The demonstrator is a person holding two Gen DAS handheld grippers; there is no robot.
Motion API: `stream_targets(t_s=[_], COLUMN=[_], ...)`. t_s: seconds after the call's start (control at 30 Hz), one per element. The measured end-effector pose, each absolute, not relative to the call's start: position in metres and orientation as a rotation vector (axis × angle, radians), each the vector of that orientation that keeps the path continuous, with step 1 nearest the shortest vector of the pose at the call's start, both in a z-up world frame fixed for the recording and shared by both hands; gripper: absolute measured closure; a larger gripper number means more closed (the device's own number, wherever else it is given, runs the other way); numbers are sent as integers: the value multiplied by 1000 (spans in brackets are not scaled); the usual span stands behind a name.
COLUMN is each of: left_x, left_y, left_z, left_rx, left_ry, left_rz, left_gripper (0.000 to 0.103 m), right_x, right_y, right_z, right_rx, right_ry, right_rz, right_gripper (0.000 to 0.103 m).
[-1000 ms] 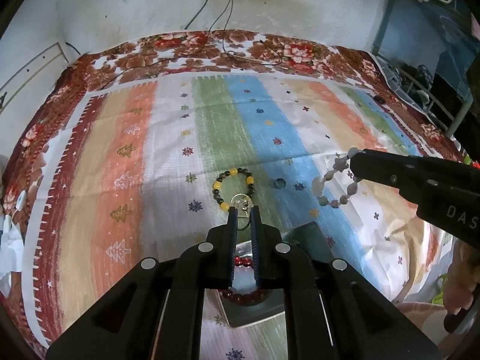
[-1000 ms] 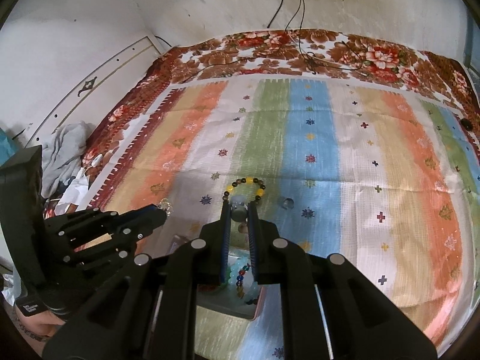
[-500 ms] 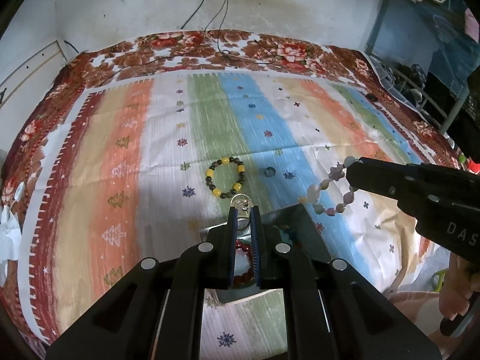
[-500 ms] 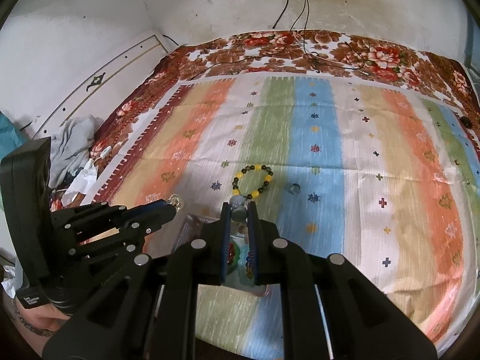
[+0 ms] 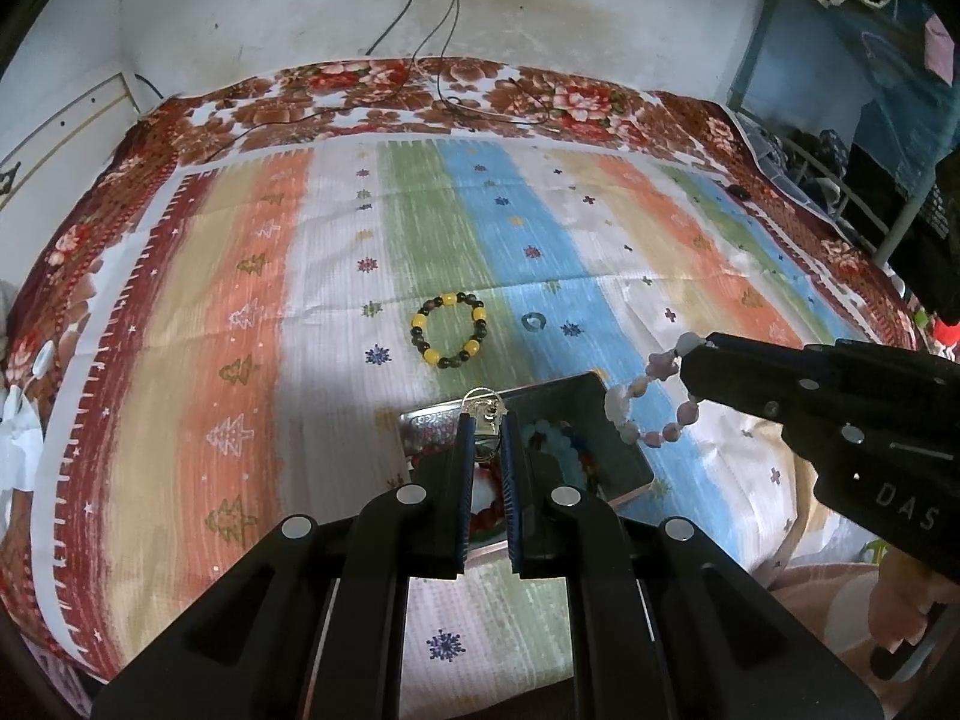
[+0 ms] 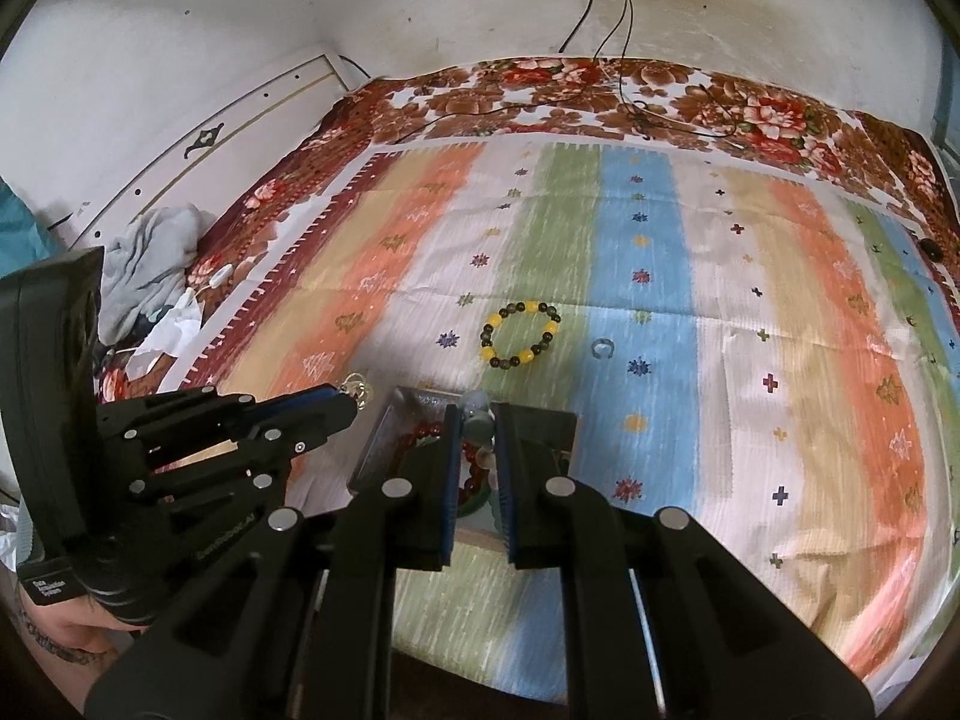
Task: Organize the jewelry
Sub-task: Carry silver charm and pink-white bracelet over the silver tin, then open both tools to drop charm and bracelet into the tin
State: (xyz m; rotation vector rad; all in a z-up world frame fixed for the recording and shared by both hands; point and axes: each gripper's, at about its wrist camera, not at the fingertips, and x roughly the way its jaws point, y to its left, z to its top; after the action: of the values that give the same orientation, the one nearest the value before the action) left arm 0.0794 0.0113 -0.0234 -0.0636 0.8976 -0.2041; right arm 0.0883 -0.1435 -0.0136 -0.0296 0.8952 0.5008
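**Two pieces held over the tray: release hazards and clearance**

The tray (image 5: 606, 420) sits at lower centre of both views on the striped bedspread (image 5: 240, 300) and already holds red and pale beads. My left tool (image 5: 482, 420) is clamped on a small silver ring piece (image 5: 482, 405) above the tray's far edge. My right tool (image 6: 478, 420) is clamped on a pale bead bracelet (image 5: 645, 405), which dangles off the tray's right corner in the left view.

Hazards, as I judge them:
- Releasing now may drop the bracelet outside the tray, since its loop hangs past the rim.
- The ring piece sits near the far rim and could bounce out onto the cloth.
- The two tools are close together; converging further risks contact.

Clearance: the yellow-and-dark bracelet (image 5: 449, 330) and a small ring (image 5: 532, 320) lie beyond the tray, apart from it. The bedspread is otherwise open toward the upper frame.
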Motion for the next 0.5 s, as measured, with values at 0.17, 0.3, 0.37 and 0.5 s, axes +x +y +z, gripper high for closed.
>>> stream_targets(t_s=[0.17,0.3,0.37,0.5], left_x=[78,77,75,77], left_y=[11,10,10,10], left_z=[-24,-24,-24,-24], left_rx=[-59,-59,-57,-54], left_ry=[901,901,903,906], left_rz=[-202,-202,-202,-201], left_gripper=[94,94,94,94], right_x=[86,86,87,89], right_y=[-143,-142,-142,-141], right_z=[-15,-15,-15,-17], right_rx=[-30,-32,-29,-28], right_ry=[897,898,903,912], right_rz=[503,505,508,513], right_gripper=[91,91,91,91])
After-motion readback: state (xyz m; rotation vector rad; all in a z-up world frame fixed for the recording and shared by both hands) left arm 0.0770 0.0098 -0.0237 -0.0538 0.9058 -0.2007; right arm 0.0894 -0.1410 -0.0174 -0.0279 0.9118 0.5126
